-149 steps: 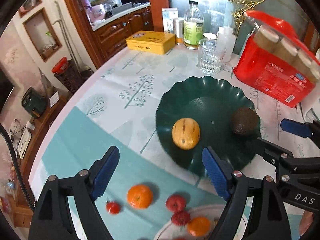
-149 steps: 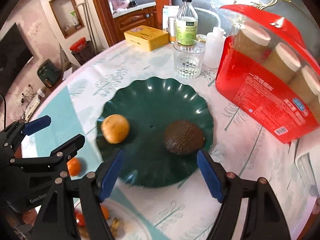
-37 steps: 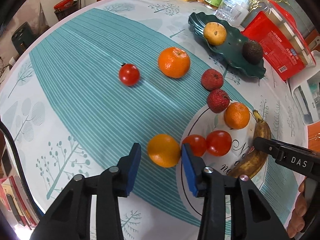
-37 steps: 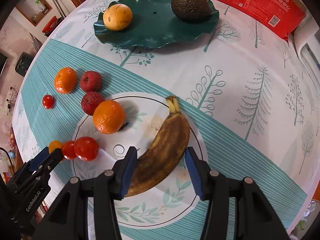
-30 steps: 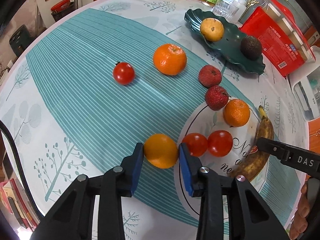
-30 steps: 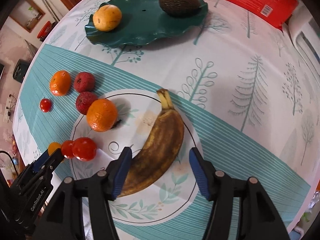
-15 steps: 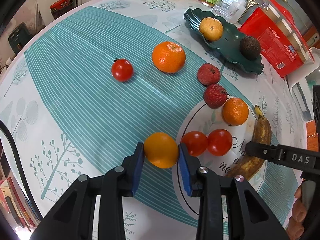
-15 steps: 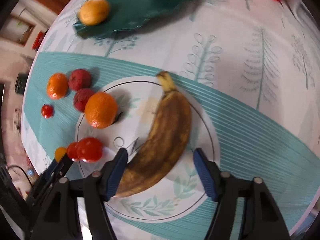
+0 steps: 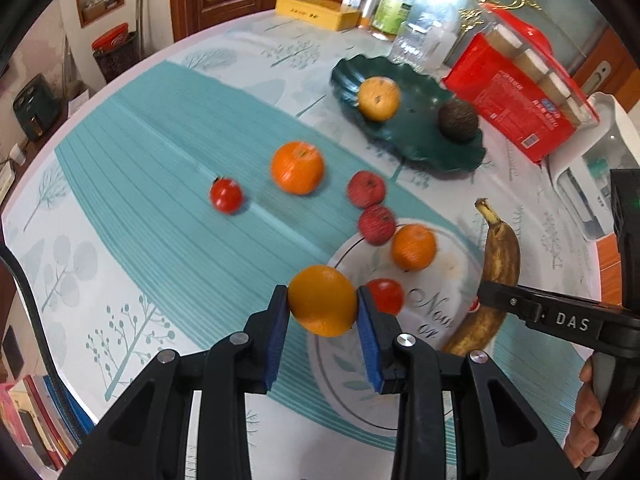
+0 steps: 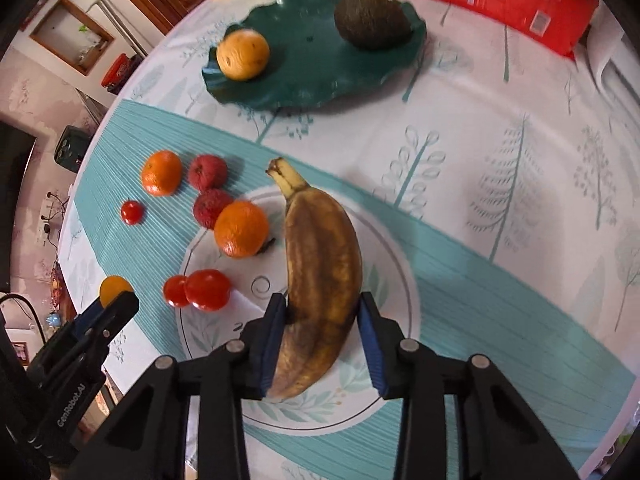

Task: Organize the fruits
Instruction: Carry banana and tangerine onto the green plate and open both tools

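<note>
Altogether, three oranges (image 9: 322,300), three tomatoes (image 10: 207,289), two lychees (image 10: 207,172), one banana (image 10: 320,276).

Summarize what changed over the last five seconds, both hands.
Both came from over the green plate down to the loose fruit. The left hand-held gripper clamped the orange and raised it off the cloth. The right hand-held gripper is closing its jaws around the banana, pads now against its sides. Unchanged: yellow fruit and avocado on the plate, remaining fruit on the table.
</note>
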Demonstrator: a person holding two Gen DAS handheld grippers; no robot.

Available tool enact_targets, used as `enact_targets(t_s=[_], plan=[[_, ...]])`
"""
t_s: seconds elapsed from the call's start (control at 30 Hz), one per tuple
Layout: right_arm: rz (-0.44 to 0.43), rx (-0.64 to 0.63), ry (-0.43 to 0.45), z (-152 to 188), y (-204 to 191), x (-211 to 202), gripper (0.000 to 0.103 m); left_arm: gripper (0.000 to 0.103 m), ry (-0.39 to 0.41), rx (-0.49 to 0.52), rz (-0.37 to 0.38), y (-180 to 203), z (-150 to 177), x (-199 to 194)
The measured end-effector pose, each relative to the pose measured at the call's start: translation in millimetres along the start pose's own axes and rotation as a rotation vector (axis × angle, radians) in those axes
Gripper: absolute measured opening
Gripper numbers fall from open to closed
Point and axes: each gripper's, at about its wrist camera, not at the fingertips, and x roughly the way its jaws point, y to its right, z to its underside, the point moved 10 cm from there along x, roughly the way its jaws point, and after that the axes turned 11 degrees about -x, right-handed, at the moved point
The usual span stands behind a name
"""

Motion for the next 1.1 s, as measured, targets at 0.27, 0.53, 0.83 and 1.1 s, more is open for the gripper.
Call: enact_targets(t_s=[0.27,0.53,0.83,1.1], plan=[[0.046,-0.063,0.099,-53,2,-25,0.036,0.032,0.022,0.060,0.028,32,-33,-14],[0.129,-0.110,0.183,-123,19,-43,0.036,0.032,0.074,0.169,0.041,77,-110,-12],[0.154,-0.148,0.176,-200,27,-22,0.036,0.032,0.045,0.188,0.036,102,-208,38],[0.154,-0.145,0.115,-224,30,23,0.037,0.032,-0.032,0.164,-0.004,104,-239,111]])
